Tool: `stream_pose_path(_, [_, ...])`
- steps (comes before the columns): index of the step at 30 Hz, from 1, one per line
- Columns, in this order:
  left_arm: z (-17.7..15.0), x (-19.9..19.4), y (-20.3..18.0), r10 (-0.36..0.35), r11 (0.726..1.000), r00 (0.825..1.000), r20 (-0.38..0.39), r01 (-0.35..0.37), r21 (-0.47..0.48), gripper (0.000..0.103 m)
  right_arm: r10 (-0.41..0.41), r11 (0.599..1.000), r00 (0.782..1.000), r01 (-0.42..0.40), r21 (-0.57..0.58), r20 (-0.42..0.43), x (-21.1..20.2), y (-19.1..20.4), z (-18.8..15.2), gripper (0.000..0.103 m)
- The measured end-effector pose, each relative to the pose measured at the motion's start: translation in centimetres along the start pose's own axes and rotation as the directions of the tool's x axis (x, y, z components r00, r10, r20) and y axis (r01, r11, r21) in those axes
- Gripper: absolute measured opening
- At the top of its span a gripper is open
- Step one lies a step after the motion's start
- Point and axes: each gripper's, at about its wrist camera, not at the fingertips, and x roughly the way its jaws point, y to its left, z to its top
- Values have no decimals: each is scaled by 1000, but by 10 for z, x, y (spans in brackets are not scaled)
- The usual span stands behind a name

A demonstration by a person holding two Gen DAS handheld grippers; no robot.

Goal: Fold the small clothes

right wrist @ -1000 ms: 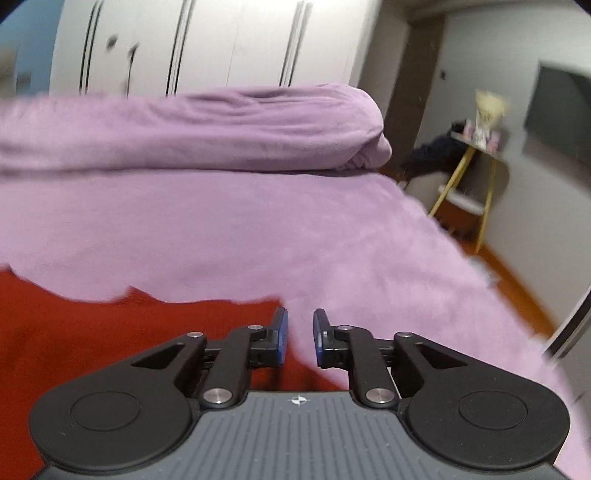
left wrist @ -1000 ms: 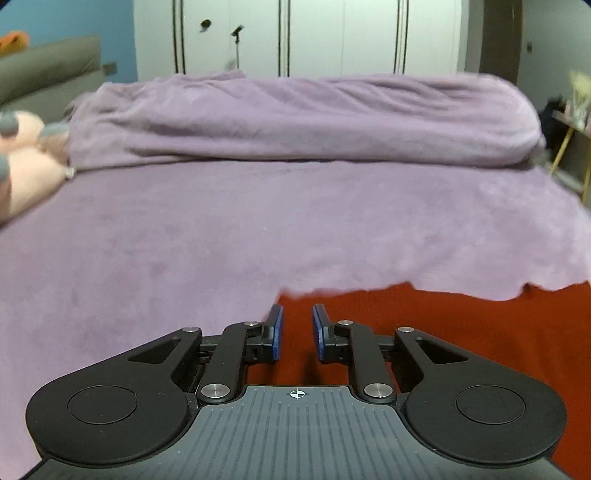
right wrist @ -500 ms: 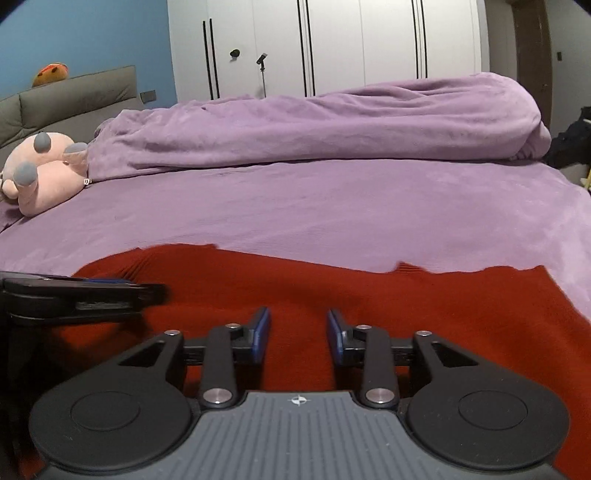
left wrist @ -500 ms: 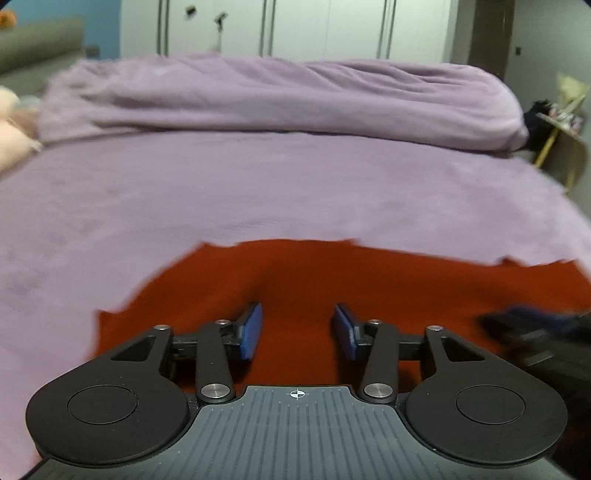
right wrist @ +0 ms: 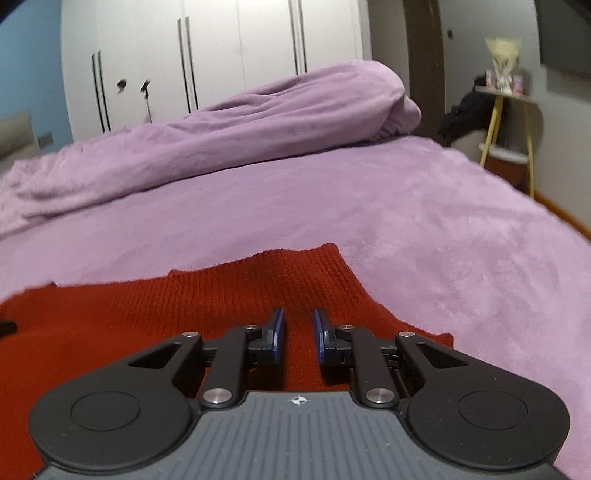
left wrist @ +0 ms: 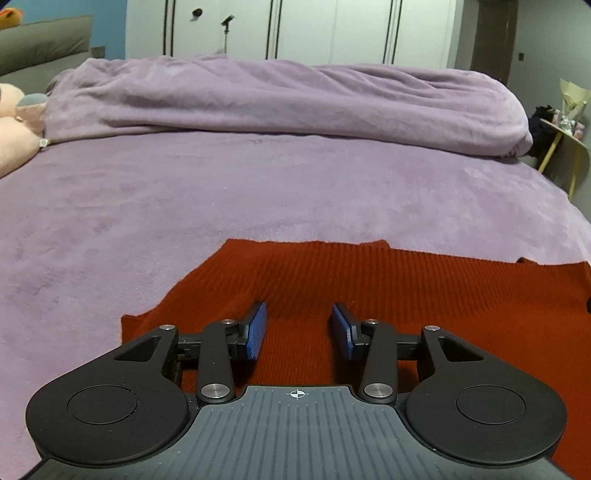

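garment: red ribbed knit (left wrist: pixel 388 295)
state: spread flat, not bunched
place: near edge of the purple bed (left wrist: pixel 258 192)

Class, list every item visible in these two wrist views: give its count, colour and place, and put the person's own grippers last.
knit garment: one, red, flat on the bed under both grippers.
bed cover: one, lilac, spread across the bed.
duvet: one, lilac, bunched along the far side of the bed.
plush toy: one, pink, far left edge of the bed.
wardrobe: one, white, behind the bed.
side table: one, yellow-legged, right of the bed.
left gripper: one, black with blue pads, open above the garment.
right gripper: one, black with blue pads, narrow gap, jaws just closing, pinching nothing.
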Motion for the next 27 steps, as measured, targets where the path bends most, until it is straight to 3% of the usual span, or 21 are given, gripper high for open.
stream_pose_path(15, [14,18,-6,25,999,999,-33,-24,36,52,-81,994,996,78,-73,-46,20,18,9,26])
stream_pose_path(23, [9,-9,7,-32,999,998,-61,33,18,53,-2,999,999,4,48,-44,4,-4,9,32])
stream_pose_path(24, [5,-19,13,-37,999,998,-54,37,8,55,-12,999,999,14,35,-48,-3,-3,8,37])
stream_pose_path(25, [0,-31,20,-32,999,998,-52,32,-2,59,-36,999,998,36,-2,-45,-12,-2,5,49])
stream_pose_path(27, [-12,-54,39,-32,999,998,-60,30,-27,60,-73,996,997,72,-50,-27,-33,-1,-5,59])
